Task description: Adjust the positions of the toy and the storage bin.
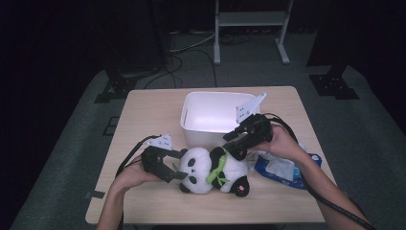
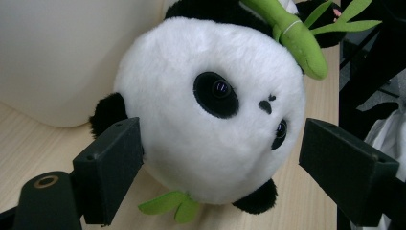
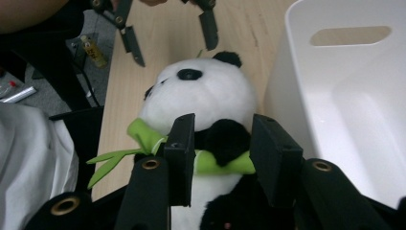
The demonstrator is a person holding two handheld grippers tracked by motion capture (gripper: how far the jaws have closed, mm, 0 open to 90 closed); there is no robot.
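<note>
Grippers, two: left gripper (image 1: 178, 164) gapes wide around the head of the one plush panda (image 1: 213, 170), pads apart from the fur. Panda lies on the table (image 1: 143, 115) just before one white bin (image 1: 210, 117); right gripper (image 1: 233, 145) stands half-open astride its black arm. One blue wipes pack (image 1: 282, 168) at right.

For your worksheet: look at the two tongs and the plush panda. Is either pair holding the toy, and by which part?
Neither grips the panda. The left tongs stand open around its head, pads apart from the fur. The right tongs straddle its black arm and green bamboo without pressing.
</note>
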